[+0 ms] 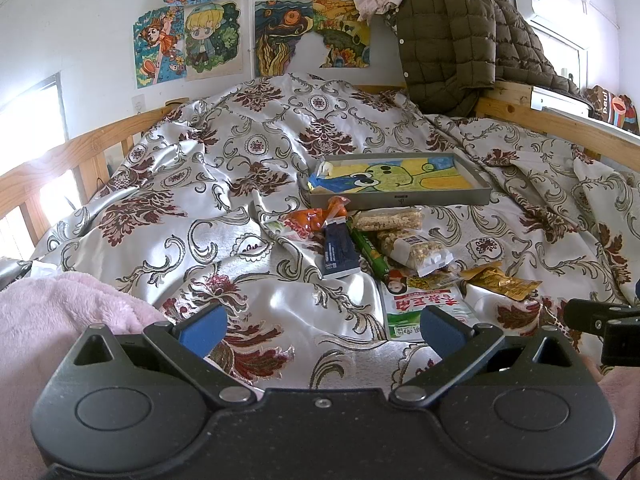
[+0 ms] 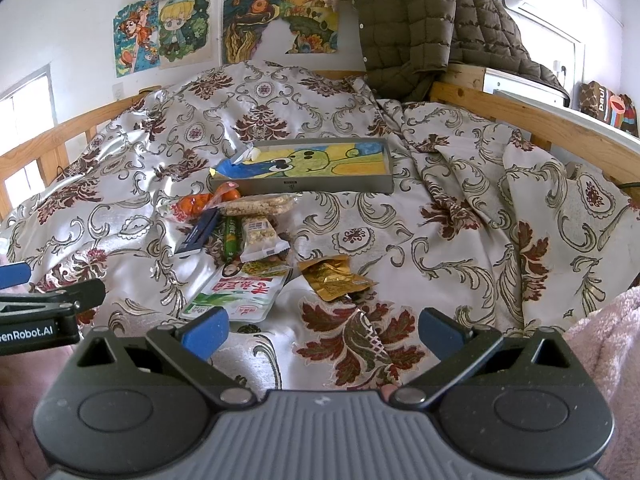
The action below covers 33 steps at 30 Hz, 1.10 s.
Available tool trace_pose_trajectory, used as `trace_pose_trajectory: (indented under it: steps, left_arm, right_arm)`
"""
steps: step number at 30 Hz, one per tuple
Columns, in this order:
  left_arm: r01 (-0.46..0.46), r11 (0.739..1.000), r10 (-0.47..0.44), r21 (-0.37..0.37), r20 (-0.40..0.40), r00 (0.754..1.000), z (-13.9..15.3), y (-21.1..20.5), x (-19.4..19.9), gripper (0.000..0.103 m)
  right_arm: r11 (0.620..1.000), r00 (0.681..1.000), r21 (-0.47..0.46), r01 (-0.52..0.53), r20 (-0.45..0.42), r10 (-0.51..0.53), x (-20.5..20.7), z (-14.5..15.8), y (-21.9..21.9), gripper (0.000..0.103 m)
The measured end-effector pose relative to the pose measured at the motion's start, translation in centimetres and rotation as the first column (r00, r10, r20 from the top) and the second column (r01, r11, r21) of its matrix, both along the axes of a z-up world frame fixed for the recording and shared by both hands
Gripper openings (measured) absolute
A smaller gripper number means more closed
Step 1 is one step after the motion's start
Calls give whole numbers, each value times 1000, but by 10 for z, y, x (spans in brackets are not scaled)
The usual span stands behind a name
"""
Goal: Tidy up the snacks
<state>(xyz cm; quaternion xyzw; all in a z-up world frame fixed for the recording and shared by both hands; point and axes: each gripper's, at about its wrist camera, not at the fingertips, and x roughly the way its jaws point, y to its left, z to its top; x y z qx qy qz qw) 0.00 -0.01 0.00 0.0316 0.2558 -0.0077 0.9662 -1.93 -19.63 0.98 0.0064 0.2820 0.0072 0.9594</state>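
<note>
A pile of snacks lies on the patterned bedspread in front of a shallow grey tray [image 1: 400, 199] [image 2: 304, 188] lined with a frog drawing. In the pile are an orange packet [image 1: 310, 218] [image 2: 196, 203], a dark blue bar [image 1: 338, 250] [image 2: 200, 232], a green stick [image 1: 370, 250] [image 2: 230, 238], clear packs of puffed grain [image 1: 412, 246] [image 2: 260, 234], a gold packet [image 1: 500, 282] [image 2: 334, 280] and a white-green pouch [image 1: 416, 308] [image 2: 238, 296]. My left gripper [image 1: 322, 330] is open, low over the bedspread, with its right finger over the pouch's edge. My right gripper [image 2: 322, 332] is open near the gold packet, holding nothing.
A wooden bed rail [image 2: 540, 120] runs along the right and the left. A brown quilted jacket [image 1: 464, 40] hangs at the back right. Pink fleece [image 1: 60, 320] [image 2: 600, 328] lies at the near edges. Drawings cover the wall.
</note>
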Motion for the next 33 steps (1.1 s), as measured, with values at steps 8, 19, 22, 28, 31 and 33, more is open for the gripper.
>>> trace_pose_trajectory:
  steps: [8, 19, 22, 28, 31, 33]
  left_arm:
    - [0, 1000, 0, -1, 0, 1000, 0, 0, 0, 102]
    - [-1, 1000, 1, 4, 1, 1000, 0, 0, 0, 102]
    - [-2, 1000, 2, 0, -2, 1000, 0, 1, 0, 102]
    - [0, 1000, 0, 0, -1, 1000, 0, 0, 0, 102]
    - [0, 1000, 0, -1, 0, 1000, 0, 0, 0, 102]
    - [0, 1000, 0, 0, -1, 1000, 0, 0, 0, 102]
  right_arm:
    - [1000, 1000, 0, 0, 0, 0, -1, 1, 0, 103]
    - [1000, 1000, 1, 0, -1, 0, -1, 1, 0, 103]
    - [1000, 1000, -1, 1, -2, -1, -1, 1, 0, 103]
    - [1000, 1000, -4, 1, -1, -1, 0, 0, 1, 103]
    - [1000, 1000, -2, 0, -1, 0, 0, 0, 2, 103]
    - [1000, 1000, -5, 0, -3, 0, 0, 0, 2, 103]
